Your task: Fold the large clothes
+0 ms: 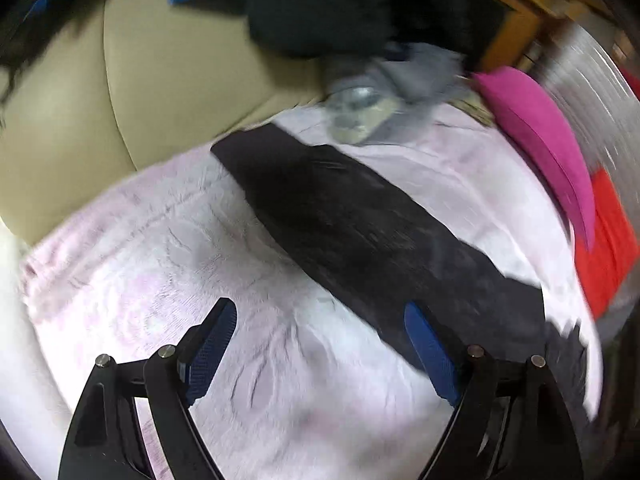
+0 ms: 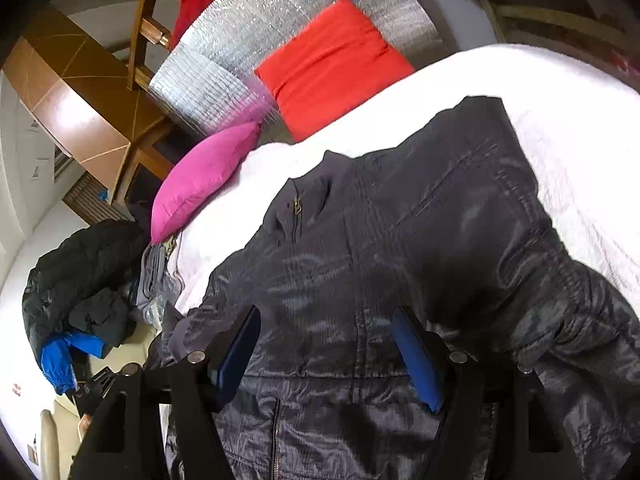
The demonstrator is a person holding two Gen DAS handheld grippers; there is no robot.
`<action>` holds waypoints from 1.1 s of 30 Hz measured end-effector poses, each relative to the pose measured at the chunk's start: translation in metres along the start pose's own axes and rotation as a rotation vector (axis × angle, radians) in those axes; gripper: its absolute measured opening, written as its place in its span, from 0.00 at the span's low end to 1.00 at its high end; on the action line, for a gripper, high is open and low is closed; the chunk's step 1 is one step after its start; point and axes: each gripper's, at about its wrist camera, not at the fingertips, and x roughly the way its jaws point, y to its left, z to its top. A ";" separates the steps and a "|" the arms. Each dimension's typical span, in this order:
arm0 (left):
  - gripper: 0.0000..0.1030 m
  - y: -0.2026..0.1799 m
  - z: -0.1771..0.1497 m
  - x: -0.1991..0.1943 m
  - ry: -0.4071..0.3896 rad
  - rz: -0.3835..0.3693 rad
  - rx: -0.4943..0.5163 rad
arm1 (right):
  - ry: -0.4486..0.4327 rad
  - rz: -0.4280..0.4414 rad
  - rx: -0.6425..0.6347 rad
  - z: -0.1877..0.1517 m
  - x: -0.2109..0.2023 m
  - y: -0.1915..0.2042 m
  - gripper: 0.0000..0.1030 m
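Observation:
A dark navy zip jacket (image 2: 400, 248) lies spread on a pale pink bedcover (image 2: 520, 80). In the right wrist view my right gripper (image 2: 324, 332) is open just above the jacket's front near the zip, holding nothing. In the left wrist view one jacket sleeve (image 1: 352, 216) stretches as a dark band across the bedcover (image 1: 160, 256). My left gripper (image 1: 320, 328) is open over the cover, its right finger at the sleeve's edge, holding nothing. The left wrist view is motion-blurred.
A magenta pillow (image 2: 204, 176) and a red pillow (image 2: 332, 64) lie at the bed's far edge against a silver foil sheet (image 2: 240, 48). A pile of dark and blue clothes (image 2: 80, 280) sits beside the bed. A wooden table (image 2: 80, 108) stands beyond. A beige seat (image 1: 80, 100) is at left.

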 end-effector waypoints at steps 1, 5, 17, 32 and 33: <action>0.84 0.003 0.006 0.008 0.006 0.001 -0.030 | -0.009 -0.009 -0.001 0.001 0.000 -0.001 0.70; 0.83 0.013 0.017 0.033 0.028 -0.016 -0.118 | -0.013 -0.022 0.017 0.003 0.003 -0.007 0.70; 0.15 0.013 0.022 0.075 0.032 -0.085 -0.165 | -0.012 -0.049 -0.002 0.001 0.007 -0.005 0.70; 0.04 -0.143 -0.009 -0.100 -0.351 -0.138 0.393 | -0.059 -0.003 0.053 0.008 -0.018 -0.008 0.70; 0.04 -0.160 -0.018 -0.115 -0.373 -0.151 0.446 | -0.063 0.001 0.063 0.009 -0.021 -0.010 0.70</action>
